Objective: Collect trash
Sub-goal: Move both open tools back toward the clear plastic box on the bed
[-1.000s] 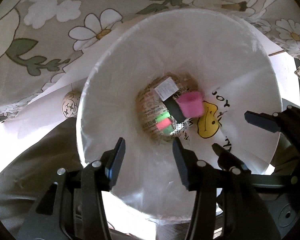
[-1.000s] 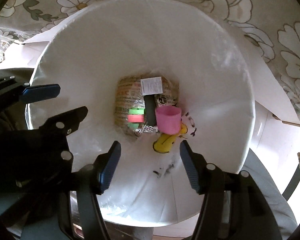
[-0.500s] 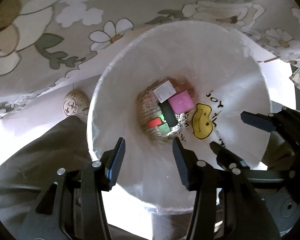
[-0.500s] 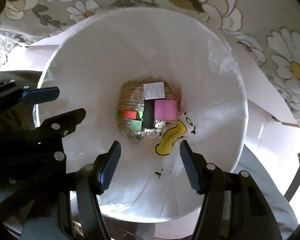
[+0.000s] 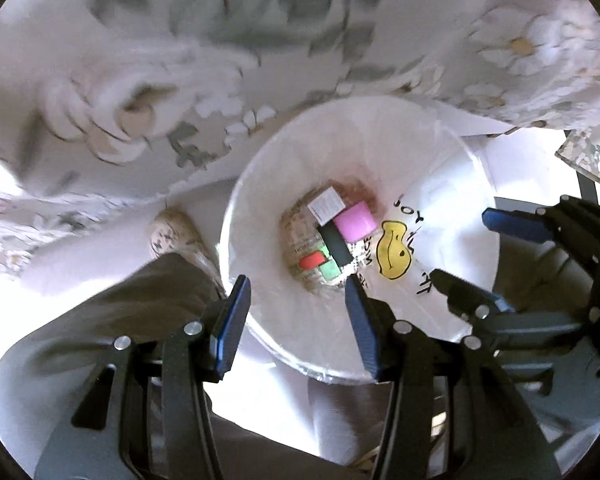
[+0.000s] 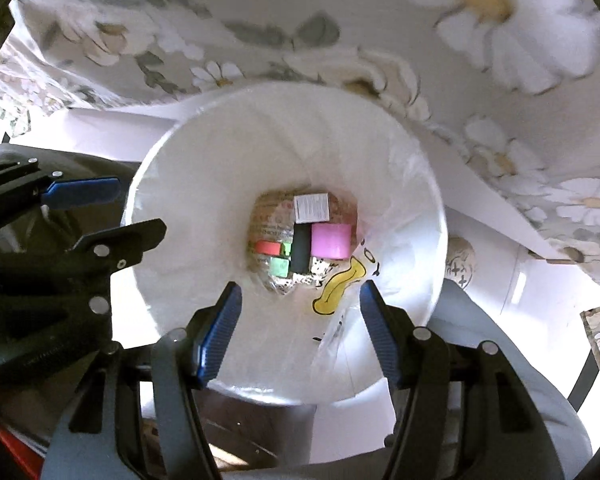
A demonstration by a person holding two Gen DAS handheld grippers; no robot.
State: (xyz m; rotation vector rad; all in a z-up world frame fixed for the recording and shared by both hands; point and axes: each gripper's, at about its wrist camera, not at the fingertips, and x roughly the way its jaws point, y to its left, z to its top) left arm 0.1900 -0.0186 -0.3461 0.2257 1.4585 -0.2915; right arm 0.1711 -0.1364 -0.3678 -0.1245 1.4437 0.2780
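Note:
A white bin lined with a clear bag stands below the flowered tablecloth's edge. At its bottom lie a pink cup, a black bar, a white label, a red piece and a green piece. My left gripper is open and empty above the bin's near rim. My right gripper is open and empty above the bin; it also shows in the left wrist view.
A flowered tablecloth hangs over the table edge behind the bin. A patterned shoe and grey trouser legs stand beside the bin. The bag bears a yellow smiley print.
The pink cup fell into the bin and now lies on its side at the bottom. Both grippers have risen away from the bin, which looks smaller.

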